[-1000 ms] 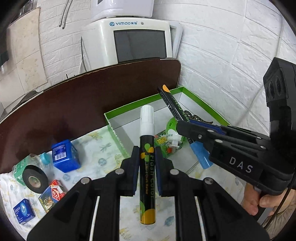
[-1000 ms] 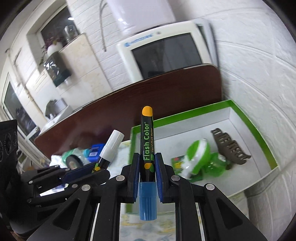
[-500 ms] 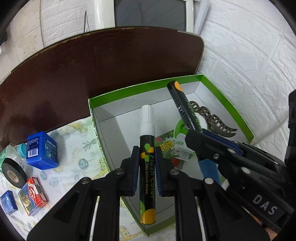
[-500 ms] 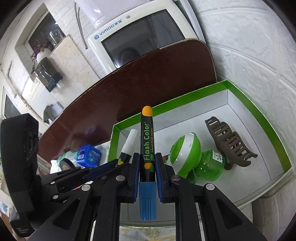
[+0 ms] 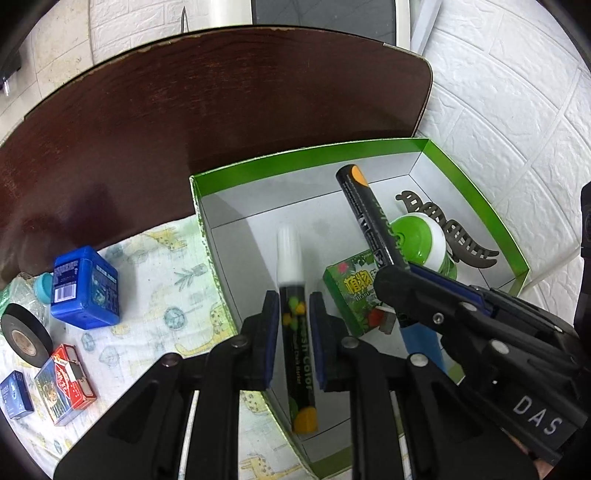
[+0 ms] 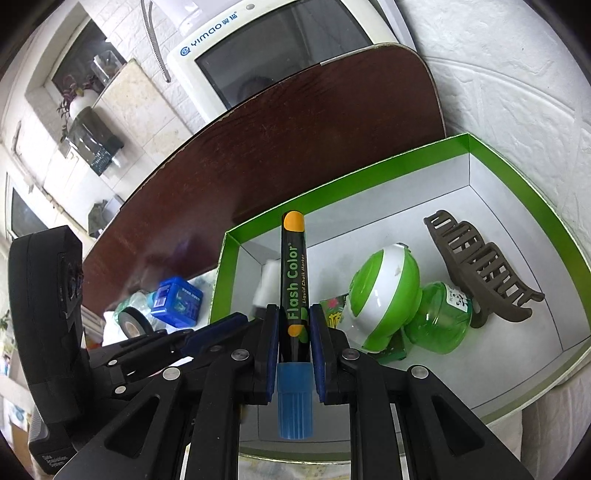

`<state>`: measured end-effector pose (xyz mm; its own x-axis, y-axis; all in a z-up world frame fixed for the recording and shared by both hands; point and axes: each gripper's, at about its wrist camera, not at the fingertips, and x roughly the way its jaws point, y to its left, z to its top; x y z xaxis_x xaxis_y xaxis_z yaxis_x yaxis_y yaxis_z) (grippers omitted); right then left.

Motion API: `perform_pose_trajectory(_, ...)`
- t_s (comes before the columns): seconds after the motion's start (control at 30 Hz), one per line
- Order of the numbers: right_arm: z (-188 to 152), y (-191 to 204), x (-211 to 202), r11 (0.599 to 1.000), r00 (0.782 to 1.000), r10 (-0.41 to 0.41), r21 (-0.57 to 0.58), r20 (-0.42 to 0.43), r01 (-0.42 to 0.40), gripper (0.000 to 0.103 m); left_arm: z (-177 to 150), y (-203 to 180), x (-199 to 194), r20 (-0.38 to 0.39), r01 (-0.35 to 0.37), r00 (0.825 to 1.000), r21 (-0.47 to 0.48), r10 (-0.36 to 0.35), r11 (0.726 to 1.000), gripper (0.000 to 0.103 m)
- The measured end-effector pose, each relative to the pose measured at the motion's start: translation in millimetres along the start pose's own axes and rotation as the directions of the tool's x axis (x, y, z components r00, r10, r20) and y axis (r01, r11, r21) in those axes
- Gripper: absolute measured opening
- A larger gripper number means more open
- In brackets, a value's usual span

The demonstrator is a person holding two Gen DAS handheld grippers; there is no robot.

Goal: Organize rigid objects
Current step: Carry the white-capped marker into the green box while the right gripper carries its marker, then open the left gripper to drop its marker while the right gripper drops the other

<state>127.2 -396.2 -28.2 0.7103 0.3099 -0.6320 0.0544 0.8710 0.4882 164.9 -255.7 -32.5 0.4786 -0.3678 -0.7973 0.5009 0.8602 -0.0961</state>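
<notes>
Now that we have lowered both hands over the green box point(image 5: 476, 192), left gripper point(image 5: 291, 317) clamping the white-capped marker point(image 5: 293, 295) and right gripper point(image 6: 293, 325) the blue-capped marker point(image 6: 293, 273), release comes next.

White-capped marker point(image 5: 291, 291) blurred in left wrist view, label barely legible; in right wrist view only its white cap point(image 6: 267, 282) shows, smeared, behind the other marker point(image 6: 293, 273). Green carton point(image 5: 354, 291) half covered by right hand-held gripper point(image 5: 391, 280). Clear bottle point(image 5: 22, 295) cut off at frame edge behind tape roll point(image 5: 22, 336). Monitor point(image 5: 325, 11) cropped at top.
</notes>
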Motion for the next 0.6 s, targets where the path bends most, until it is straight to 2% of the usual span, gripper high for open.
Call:
perform_pose_trajectory(0.17, 0.7, 2.1, -0.2, 1.000, 1.000, -0.004, 0.007, -0.004, 0.004, 0.018, -3.1, 5.3, -10.6, 0.018, 0.000, 1.000, 0.010, 0.000, 1.000, 0.015)
perform_pose_trajectory(0.3, -1.1, 7.9, 1.7, 1.000, 1.000, -0.017, -0.007, -0.025, 0.016, 0.018, -7.3, 19.6, -26.9, 0.049, 0.012, 0.999, -0.025, -0.011, 1.000, 0.014)
perform_pose_trajectory(0.33, -1.5, 9.7, 3.6, 1.000, 0.999, -0.016, -0.010, -0.029, 0.016, 0.018, -8.7, 23.7, -32.0, 0.058, 0.014, 0.998, -0.032, -0.012, 0.999, 0.017)
perform_pose_trajectory(0.5, -8.2, 15.7, 13.9, 0.999, 0.996, -0.036, -0.016, -0.077, 0.034, 0.017, -19.3, 45.0, -55.5, 0.110, -0.056, 0.992, -0.034, 0.059, 0.998, 0.022)
perform_pose_trajectory(0.6, -10.9, 17.6, 13.6, 0.998, 0.996, -0.058, -0.011, -0.066, 0.057, 0.017, -29.2, 63.4, -64.4, 0.120, -0.087, 0.988, -0.055, 0.093, 0.995, 0.028)
